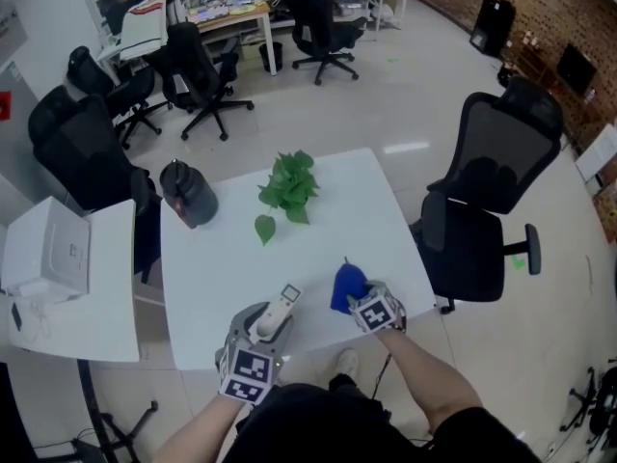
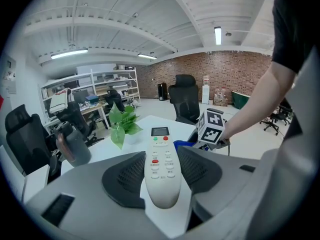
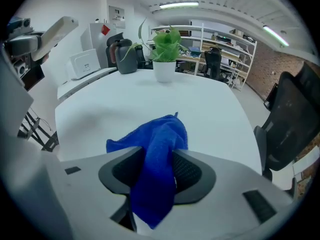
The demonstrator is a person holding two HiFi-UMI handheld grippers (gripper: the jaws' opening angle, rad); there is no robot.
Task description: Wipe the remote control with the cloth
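Observation:
My left gripper [image 1: 268,322] is shut on the lower half of a white remote control [image 1: 281,309], held above the near edge of the white table [image 1: 222,268]. In the left gripper view the remote [image 2: 160,134] lies buttons up between the pads, which press its sides, its small screen pointing away from me. A bunched blue cloth [image 1: 347,285] sits between the wide jaws of my right gripper [image 1: 364,300]. In the right gripper view the cloth [image 3: 161,134] runs through the gap of that gripper [image 3: 159,168], one end drooping toward the camera. The pads do not visibly squeeze it.
A potted green plant [image 1: 289,183] and a dark jug [image 1: 188,193] stand at the table's far side. A black office chair [image 1: 492,201] is close on the right. A white printer [image 1: 48,249] rests on a side table at the left.

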